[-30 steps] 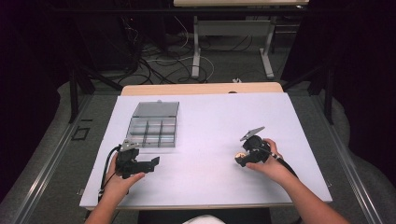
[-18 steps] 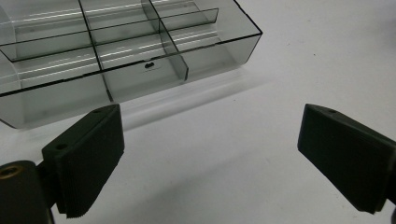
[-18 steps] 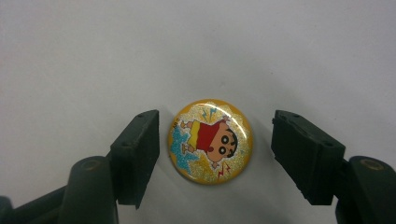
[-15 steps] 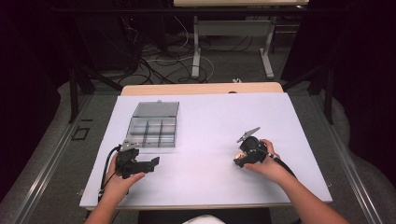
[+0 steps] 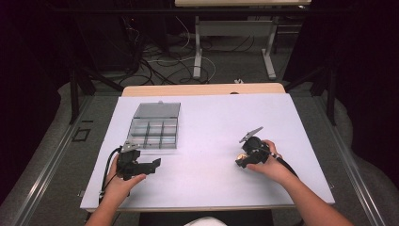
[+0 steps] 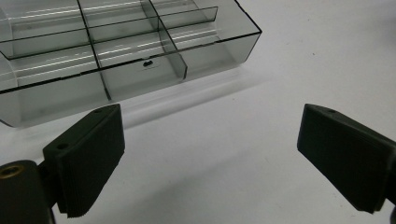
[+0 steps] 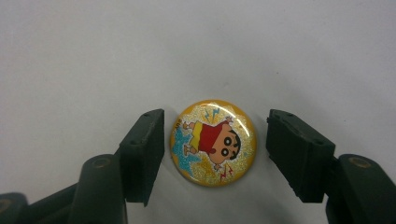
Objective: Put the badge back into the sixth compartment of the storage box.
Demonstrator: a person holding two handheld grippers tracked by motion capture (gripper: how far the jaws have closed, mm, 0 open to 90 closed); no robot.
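Between open tool point(image 7: 215, 156) jaws, badge point(image 7: 214, 142).

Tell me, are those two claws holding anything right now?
Nothing is held. The right gripper sits open around a round yellow cartoon badge, its jaws not yet touching the rim. The left gripper is open over bare table.

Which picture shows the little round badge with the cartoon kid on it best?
The right gripper view. The badge lies flat between the open right claw, its picture sharp and close. In the high view it is just a tiny yellowish speck by that claw. The left gripper view looks toward the clear box.
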